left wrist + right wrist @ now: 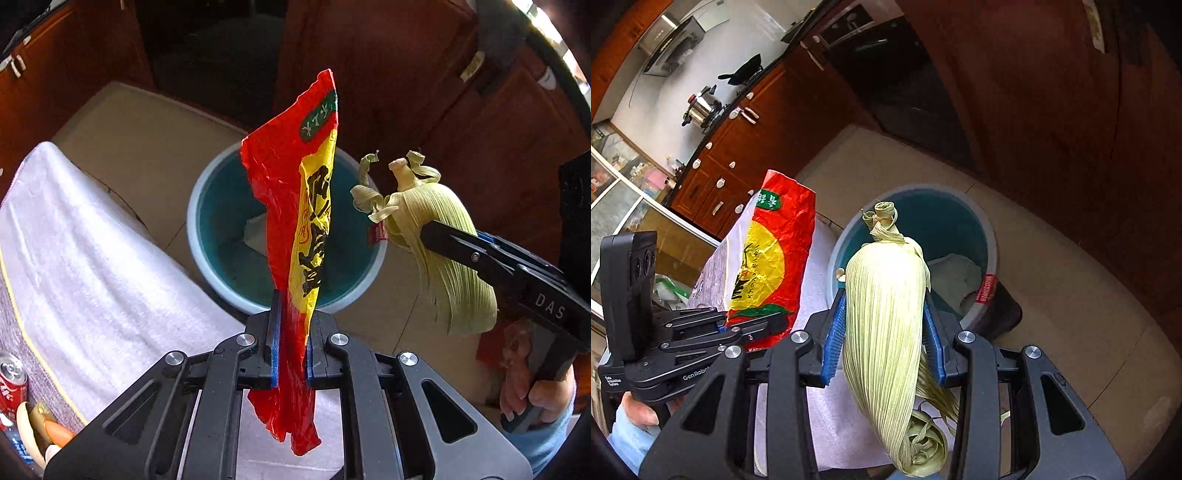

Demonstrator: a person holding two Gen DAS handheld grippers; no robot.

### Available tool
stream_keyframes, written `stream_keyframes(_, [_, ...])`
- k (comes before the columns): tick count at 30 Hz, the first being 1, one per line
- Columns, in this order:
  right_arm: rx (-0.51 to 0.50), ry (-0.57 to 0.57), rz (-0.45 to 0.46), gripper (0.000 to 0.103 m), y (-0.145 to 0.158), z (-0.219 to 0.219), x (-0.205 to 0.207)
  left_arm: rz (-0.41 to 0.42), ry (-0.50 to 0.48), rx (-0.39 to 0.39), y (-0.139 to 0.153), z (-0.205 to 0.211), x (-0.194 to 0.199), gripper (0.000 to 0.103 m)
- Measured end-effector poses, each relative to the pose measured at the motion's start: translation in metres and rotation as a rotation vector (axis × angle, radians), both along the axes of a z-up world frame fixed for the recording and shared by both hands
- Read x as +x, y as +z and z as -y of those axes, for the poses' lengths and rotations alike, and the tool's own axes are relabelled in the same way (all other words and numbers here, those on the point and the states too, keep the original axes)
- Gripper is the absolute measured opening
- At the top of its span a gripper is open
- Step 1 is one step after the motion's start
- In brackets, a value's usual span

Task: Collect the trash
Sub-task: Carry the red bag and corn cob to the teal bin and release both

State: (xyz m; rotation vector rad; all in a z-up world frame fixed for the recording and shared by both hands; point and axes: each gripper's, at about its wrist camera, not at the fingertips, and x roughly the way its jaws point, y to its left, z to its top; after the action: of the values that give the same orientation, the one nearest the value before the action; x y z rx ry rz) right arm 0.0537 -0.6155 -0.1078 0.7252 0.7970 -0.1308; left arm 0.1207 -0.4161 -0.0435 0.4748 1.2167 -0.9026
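My left gripper (291, 332) is shut on a crinkled red and yellow snack wrapper (295, 206), which sticks up between its blue pads over the teal trash bin (229, 192) on the floor. My right gripper (884, 314) is shut on a pale green corn husk (882, 314), held just above the same trash bin (964, 210). In the left wrist view the right gripper (428, 236) comes in from the right with the corn husk (443, 236) beside the bin's rim. In the right wrist view the left gripper (753, 325) holds the wrapper (772, 258) at the left. White paper lies inside the bin.
A table edge with a white cloth (85, 251) lies left of the bin. A red cola can (13, 384) and food scraps (40, 432) sit at its near corner. Dark wood cabinets (746, 147) stand behind, with a pot (701, 107) on the counter. Beige floor tiles (1071, 295) surround the bin.
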Motion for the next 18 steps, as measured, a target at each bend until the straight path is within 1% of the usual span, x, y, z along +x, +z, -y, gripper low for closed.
stream_keyframes(5, [0.019,-0.031,-0.030,0.037,-0.013,0.015,0.004,-0.030,-0.007,0.036,-0.023,0.028,0.009,0.014])
stream_keyframes(7, [0.022,-0.037,-0.037,0.037,-0.017,0.020,0.006,-0.040,0.007,0.045,-0.030,0.032,0.015,0.021])
stream_keyframes(8, [0.023,-0.039,-0.040,0.037,-0.020,0.022,0.006,-0.042,0.015,0.046,-0.033,0.033,0.018,0.030])
stream_keyframes(9, [0.023,-0.039,-0.044,0.037,-0.021,0.023,0.008,-0.037,0.025,0.045,-0.035,0.027,0.022,0.045])
stream_keyframes(11, [0.024,-0.035,-0.049,0.037,-0.024,0.025,0.011,-0.002,0.047,0.047,-0.036,0.026,0.024,0.060])
stream_keyframes(13, [0.025,-0.028,-0.056,0.037,-0.026,0.023,0.016,0.015,0.056,0.053,-0.038,0.023,0.027,0.063])
stream_keyframes(15, [0.025,-0.018,-0.062,0.037,-0.029,0.022,0.021,0.008,0.065,0.062,-0.040,0.020,0.030,0.067])
stream_keyframes(18, [0.027,-0.007,-0.068,0.037,-0.031,0.020,0.030,0.002,0.082,0.062,-0.042,0.013,0.034,0.068])
